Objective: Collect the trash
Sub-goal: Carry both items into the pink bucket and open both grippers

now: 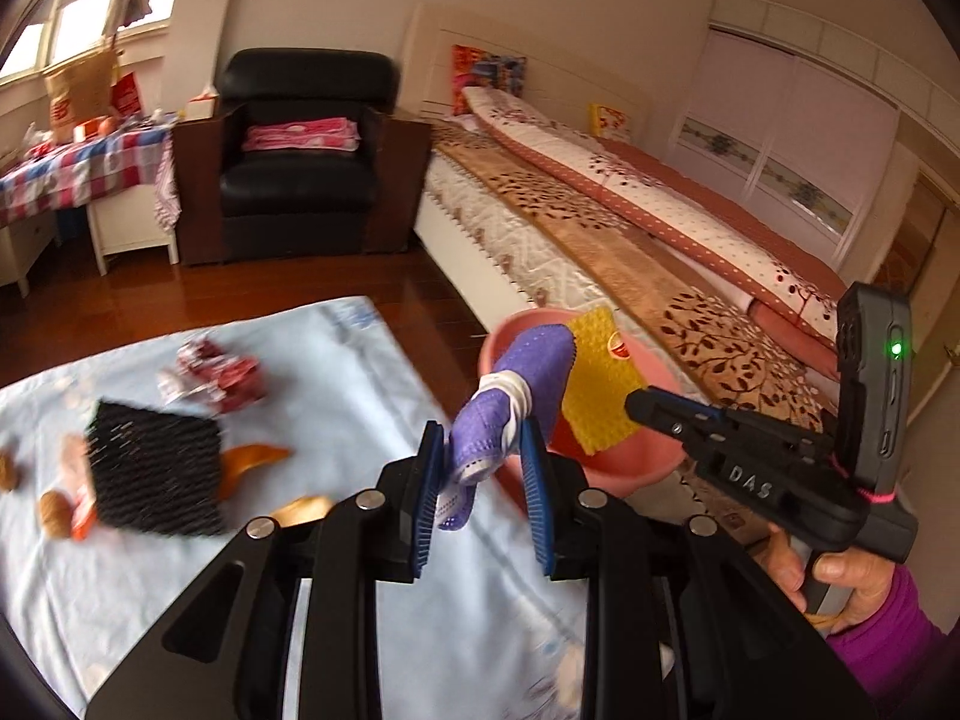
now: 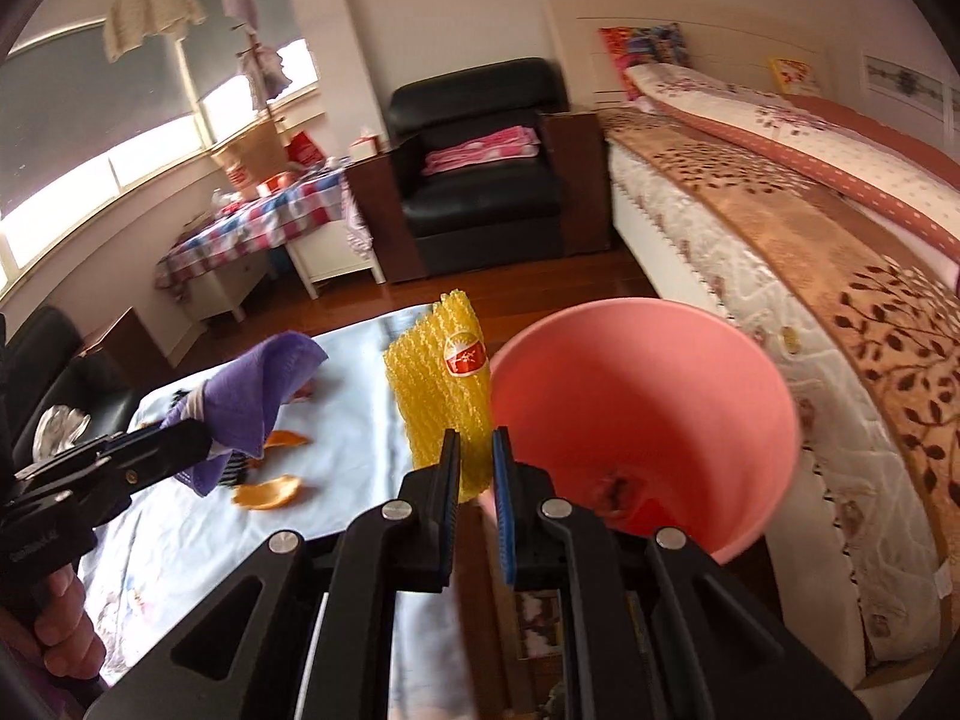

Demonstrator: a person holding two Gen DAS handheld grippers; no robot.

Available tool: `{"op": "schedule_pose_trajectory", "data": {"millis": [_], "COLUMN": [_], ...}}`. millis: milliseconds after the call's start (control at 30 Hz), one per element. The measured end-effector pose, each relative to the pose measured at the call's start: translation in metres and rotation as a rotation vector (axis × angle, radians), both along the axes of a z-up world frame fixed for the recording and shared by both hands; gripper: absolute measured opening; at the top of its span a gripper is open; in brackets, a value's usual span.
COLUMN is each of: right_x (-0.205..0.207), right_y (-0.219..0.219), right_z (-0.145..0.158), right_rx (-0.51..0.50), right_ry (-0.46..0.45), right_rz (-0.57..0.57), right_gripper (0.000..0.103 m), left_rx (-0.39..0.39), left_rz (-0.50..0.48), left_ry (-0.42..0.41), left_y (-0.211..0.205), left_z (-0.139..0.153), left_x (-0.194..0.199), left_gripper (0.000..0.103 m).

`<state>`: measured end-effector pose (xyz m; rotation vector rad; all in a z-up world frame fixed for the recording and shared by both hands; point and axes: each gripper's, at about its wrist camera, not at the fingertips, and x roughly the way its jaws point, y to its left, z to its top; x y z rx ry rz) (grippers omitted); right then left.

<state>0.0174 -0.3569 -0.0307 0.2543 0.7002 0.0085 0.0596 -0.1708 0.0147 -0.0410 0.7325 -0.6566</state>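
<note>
My left gripper [image 1: 483,444] is shut on a crumpled purple face mask [image 1: 516,384] and holds it above the table's right edge, close to the pink bin [image 1: 606,450]. My right gripper [image 2: 477,450] is shut on a yellow foam net [image 2: 441,378] with a red sticker, just left of the pink bin [image 2: 648,396], which has some scraps at its bottom. On the pale blue tablecloth [image 1: 336,372] lie a black foam net [image 1: 153,471], a crumpled red wrapper [image 1: 216,375], orange peels [image 1: 252,459] and walnuts [image 1: 54,513].
A bed [image 1: 600,228] runs along the right behind the bin. A black armchair [image 1: 303,150] and a side table with a checked cloth [image 1: 78,168] stand at the back across the wooden floor [image 1: 252,294]. The other hand-held gripper [image 2: 108,462] shows at left.
</note>
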Motion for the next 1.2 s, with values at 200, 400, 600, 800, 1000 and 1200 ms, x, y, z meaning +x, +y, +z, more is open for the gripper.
{"op": "schedule_pose_trajectory", "data": {"millis": [200, 400, 600, 800, 1000, 1200], "right_x": [0.002, 0.007, 0.017, 0.026, 0.034, 0.04], "right_y": [-0.033, -0.055, -0.064, -0.067, -0.064, -0.057], "right_z": [-0.009, -0.024, -0.039, -0.051, -0.058, -0.062], "right_rx": [-0.023, -0.031, -0.042, -0.04, -0.024, -0.032], "right_ry": [0.021, 0.056, 0.097, 0.126, 0.14, 0.152], "right_rz": [-0.071, -0.104, -0.113, -0.114, -0.11, -0.102], "right_gripper": [0.01, 0.01, 0.01, 0.011, 0.011, 0.015], "left_rx": [0.016, 0.026, 0.067, 0.098, 0.103, 0.09], "left_rz": [-0.064, -0.1, -0.089, -0.077, -0.075, -0.078], "left_ry": [-0.008, 0.018, 0.046, 0.075, 0.102, 0.098], "left_y": [-0.047, -0.083, -0.101, -0.109, -0.112, -0.113], "left_z": [-0.002, -0.015, -0.034, -0.051, -0.063, -0.062], "left_x": [0.008, 0.019, 0.034, 0.045, 0.052, 0.053], "left_gripper": [0.026, 0.026, 0.026, 0.026, 0.026, 0.03]}}
